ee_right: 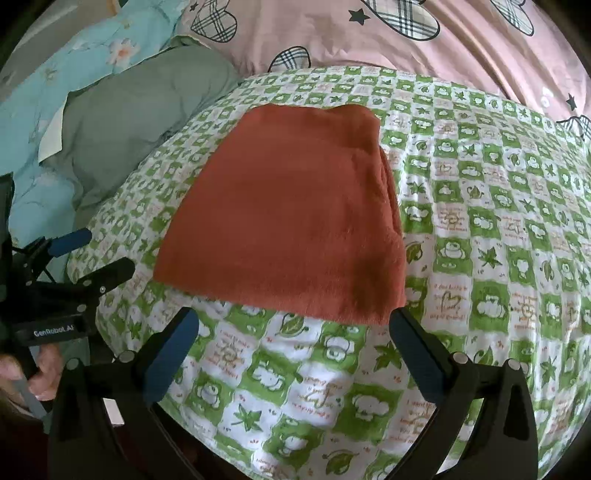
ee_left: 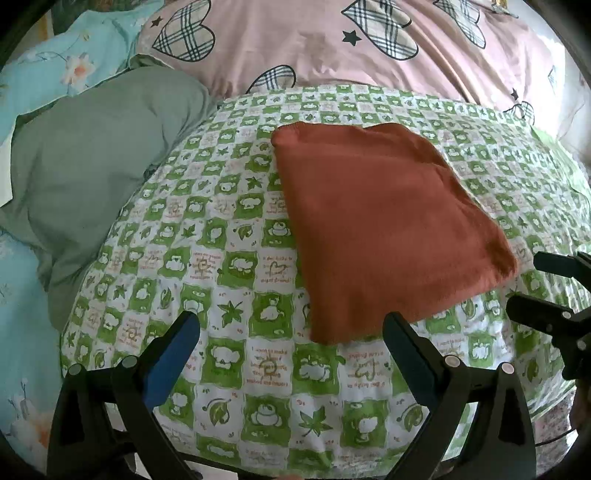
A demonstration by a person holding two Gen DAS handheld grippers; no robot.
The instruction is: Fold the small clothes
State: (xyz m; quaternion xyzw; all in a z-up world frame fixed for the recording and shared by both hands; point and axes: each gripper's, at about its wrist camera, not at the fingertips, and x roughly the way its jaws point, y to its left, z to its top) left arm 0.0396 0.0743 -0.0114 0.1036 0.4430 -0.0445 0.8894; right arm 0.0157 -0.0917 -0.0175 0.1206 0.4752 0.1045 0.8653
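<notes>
A rust-orange garment (ee_left: 384, 225) (ee_right: 284, 221) lies folded into a flat rectangle on the green-and-white checked sheet (ee_left: 236, 266) (ee_right: 480, 229). My left gripper (ee_left: 291, 332) hovers open just short of the garment's near edge, nothing between its fingers. In the right wrist view, my right gripper (ee_right: 295, 328) is open too, its right fingertip beside the garment's near right corner. Each gripper shows in the other's view: the right one (ee_left: 546, 291) at the far right, the left one (ee_right: 92, 254) at the far left, held by a hand (ee_right: 44, 365).
A grey-green cloth (ee_left: 92, 177) (ee_right: 147, 107) is bunched at the left of the sheet. A pink duvet with plaid hearts (ee_left: 332, 40) (ee_right: 406, 33) lies behind. Light blue floral bedding (ee_left: 48, 66) (ee_right: 62, 88) sits at the far left.
</notes>
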